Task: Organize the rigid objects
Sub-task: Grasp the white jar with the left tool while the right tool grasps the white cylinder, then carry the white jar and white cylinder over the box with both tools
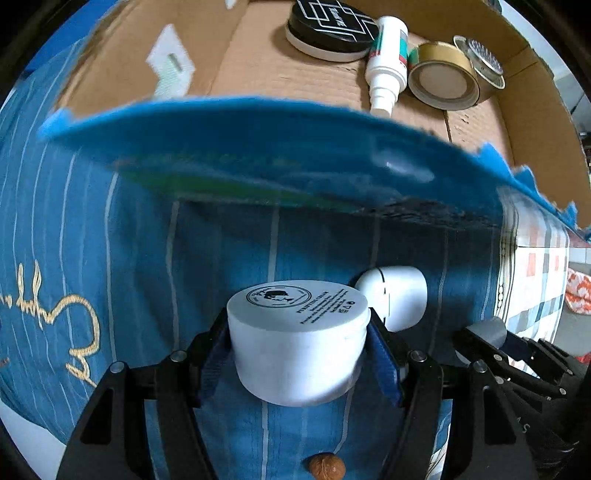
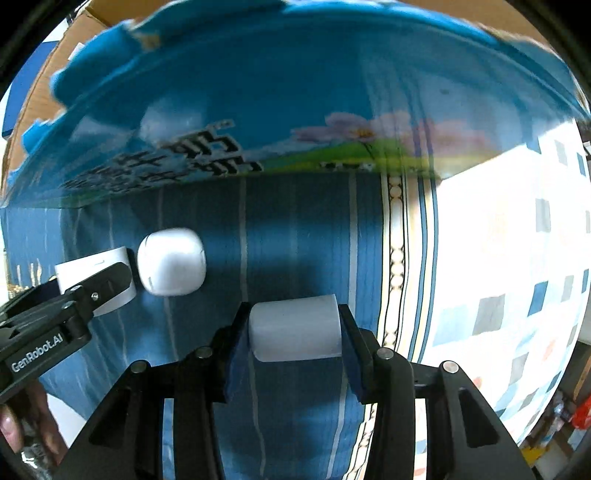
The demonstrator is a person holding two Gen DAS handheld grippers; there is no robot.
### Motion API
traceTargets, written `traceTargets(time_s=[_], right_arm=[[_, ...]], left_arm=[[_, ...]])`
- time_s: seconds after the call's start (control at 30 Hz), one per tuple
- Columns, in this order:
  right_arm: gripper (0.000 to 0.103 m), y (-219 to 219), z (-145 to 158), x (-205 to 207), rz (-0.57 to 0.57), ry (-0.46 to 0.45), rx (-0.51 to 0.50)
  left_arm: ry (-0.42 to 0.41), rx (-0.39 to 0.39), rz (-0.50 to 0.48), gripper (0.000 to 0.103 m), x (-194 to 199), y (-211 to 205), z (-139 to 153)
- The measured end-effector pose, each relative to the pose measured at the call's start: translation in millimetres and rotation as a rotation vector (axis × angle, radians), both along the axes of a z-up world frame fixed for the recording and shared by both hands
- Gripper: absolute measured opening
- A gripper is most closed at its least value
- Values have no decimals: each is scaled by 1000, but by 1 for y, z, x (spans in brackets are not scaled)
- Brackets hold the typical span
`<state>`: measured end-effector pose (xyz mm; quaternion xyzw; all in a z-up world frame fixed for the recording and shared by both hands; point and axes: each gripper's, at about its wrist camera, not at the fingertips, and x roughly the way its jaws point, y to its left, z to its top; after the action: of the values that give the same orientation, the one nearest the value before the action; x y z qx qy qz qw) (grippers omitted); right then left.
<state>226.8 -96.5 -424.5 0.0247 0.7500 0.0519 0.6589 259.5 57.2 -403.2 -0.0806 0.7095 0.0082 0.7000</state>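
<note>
My left gripper is shut on a white cream jar with a printed round label, held above the blue striped bedsheet. My right gripper is shut on a small white cylinder. A white rounded case lies on the sheet just past the jar; it also shows in the right wrist view. The left gripper and its jar appear at the left of the right wrist view. The right gripper shows at the right of the left wrist view.
An open cardboard box with a blue printed front wall stands ahead. Inside it lie a black round tin, a white bottle, a gold tape roll and a metal disc. A walnut lies on the sheet.
</note>
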Motion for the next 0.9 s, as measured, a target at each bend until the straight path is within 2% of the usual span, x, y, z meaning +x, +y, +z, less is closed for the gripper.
traceTargets(time_s=[0.2,0.3,0.43,0.5,0.7,0.9], right_arm=[[46,-5,13,-21,7,-3,17],[46,-6,26,-30,9,-11,42],[46,-8,59,-40,9,-47,87],[46,-19,86,-40,7,-81,97],[46,-19,143,-28,4,-171,103],[46,-13,186,-6,2,-244,94]], left_arm=[[-25,-24,15,66,-23,2,19],[-51,-42,9,66,-36,-2,39],[-82,-77,-9,66,-48,-7,71],[-97,-94,-20,66,-48,-12,88],[-188,-77,-94,66,-31,-27,143],[-280,-66,-102,66,-21,-28,188]])
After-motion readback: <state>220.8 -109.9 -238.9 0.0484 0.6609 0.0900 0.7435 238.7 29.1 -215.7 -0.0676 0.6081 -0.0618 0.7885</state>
